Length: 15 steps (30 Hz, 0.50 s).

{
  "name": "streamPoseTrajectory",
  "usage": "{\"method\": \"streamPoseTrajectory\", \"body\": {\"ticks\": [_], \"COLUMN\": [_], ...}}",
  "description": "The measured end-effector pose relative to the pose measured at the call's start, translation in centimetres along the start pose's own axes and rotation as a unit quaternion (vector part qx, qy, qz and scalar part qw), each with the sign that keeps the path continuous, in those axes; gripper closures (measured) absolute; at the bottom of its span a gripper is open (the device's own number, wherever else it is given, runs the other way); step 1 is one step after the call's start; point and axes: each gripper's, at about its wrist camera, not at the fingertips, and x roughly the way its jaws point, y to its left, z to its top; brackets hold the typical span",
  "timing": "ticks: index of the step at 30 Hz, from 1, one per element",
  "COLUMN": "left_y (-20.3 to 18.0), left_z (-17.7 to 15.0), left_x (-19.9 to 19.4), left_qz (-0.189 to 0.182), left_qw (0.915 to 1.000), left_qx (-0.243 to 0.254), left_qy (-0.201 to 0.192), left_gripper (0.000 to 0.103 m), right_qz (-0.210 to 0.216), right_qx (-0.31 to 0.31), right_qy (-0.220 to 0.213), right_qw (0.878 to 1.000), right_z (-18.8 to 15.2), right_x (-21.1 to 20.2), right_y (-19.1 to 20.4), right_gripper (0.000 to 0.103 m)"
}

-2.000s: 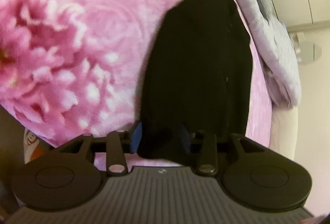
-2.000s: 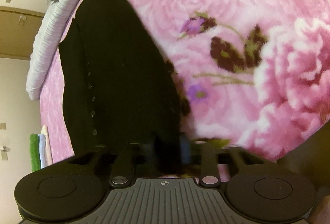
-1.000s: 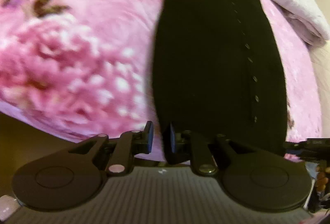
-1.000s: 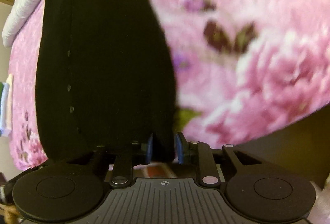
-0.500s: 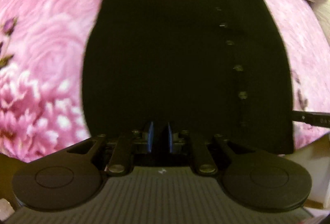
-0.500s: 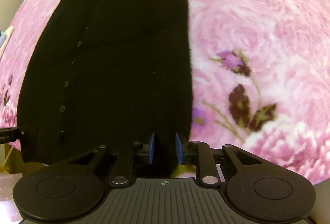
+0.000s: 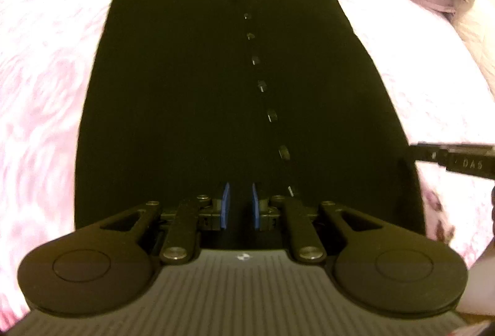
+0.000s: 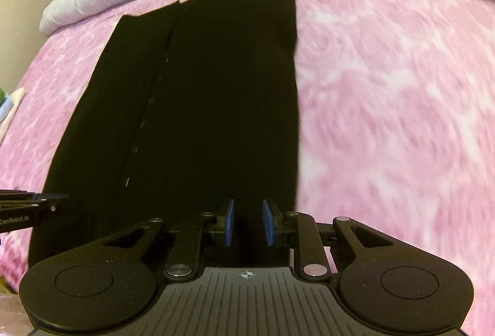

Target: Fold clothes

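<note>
The black buttoned garment (image 7: 191, 94) lies flat on the pink floral blanket (image 8: 396, 107), its long axis running straight away from both tongs. Left tongs (image 7: 238, 206) and right tongs (image 8: 247, 223) each clench its near hem, side by side.

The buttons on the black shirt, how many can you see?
7 buttons show in the left wrist view, in one curving line down the black shirt, from near its far edge toward the near edge. More may be hidden near the tongs.
</note>
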Motion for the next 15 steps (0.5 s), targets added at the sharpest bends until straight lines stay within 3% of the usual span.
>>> {"method": "streamPoseTrajectory", "body": {"ticks": [5,8,15], "left_y": [1.8,3.4,5.0], "left_z": [4.4,6.5,12.9], "left_x": [2.8,4.9,8.1], "left_qz": [0.002,0.0,-0.013], "left_qw": [0.9999,1.0,0.9993], "left_qx": [0.009,0.007,0.032], "left_qy": [-0.011,0.001,-0.011], "left_gripper": [0.093,0.093,0.093], "right_qz": [-0.035,-0.055,-0.071], "right_qx": [-0.016,-0.013,-0.016], "right_qy": [-0.01,-0.005,-0.049], "right_qw": [0.999,0.998,0.996], "right_z": [3.7,5.8,13.3], "right_x": [6.0,9.3,13.1], "right_y": [1.4,0.8,-1.1], "right_gripper": [0.081,0.081,0.081]}}
